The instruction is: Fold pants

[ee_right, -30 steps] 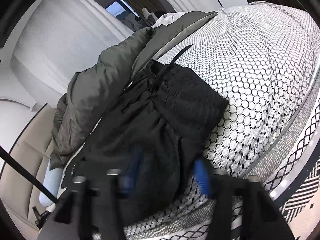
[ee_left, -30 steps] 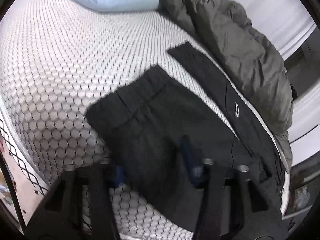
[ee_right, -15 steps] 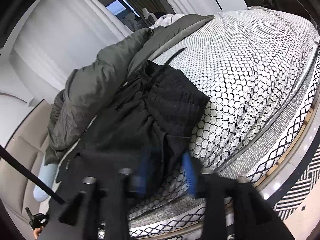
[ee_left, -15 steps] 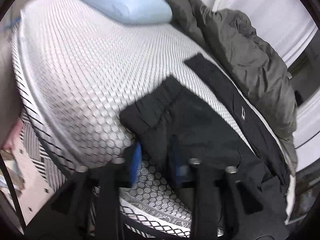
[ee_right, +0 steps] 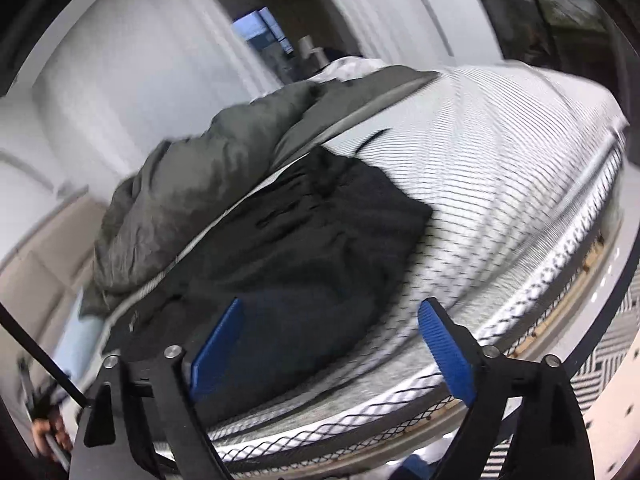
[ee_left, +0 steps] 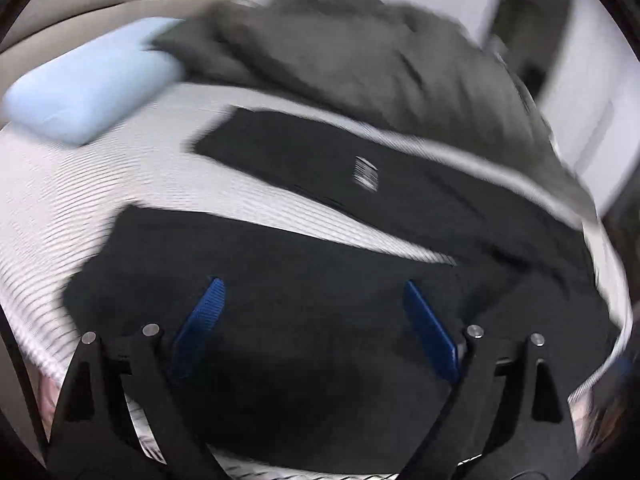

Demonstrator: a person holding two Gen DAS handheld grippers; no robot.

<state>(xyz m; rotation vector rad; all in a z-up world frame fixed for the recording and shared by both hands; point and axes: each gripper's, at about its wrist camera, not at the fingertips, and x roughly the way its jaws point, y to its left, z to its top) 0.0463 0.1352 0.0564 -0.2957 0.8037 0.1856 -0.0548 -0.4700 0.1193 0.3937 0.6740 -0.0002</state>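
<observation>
Both grippers have spread wide since 0.5 s ago, when each had its pads close together at the pants' edge.

Left wrist view: the frame is motion-blurred. 1 pair of black pants [ee_left: 320, 320] lies on the white patterned mattress [ee_left: 60, 208], its 2 legs diverging with a wedge of bare mattress between them. Bare mattress extends to the left of the pants. 1 grey quilt [ee_left: 360, 64] lies beyond the far leg and 1 light blue pillow [ee_left: 84, 96] sits at the far left. The left gripper [ee_left: 316, 316] is fully apart, holding nothing; both blue pads [ee_left: 200, 324] show over the near leg, contact not discernible.

Right wrist view: the pants [ee_right: 312, 240] lie bunched near the mattress [ee_right: 500, 168] edge, beside the quilt [ee_right: 192, 192]. Bare mattress extends to the right. The right gripper [ee_right: 332, 340] is wide apart and empty: 1 pad [ee_right: 218, 344] over the pants, 1 over the mattress border.
</observation>
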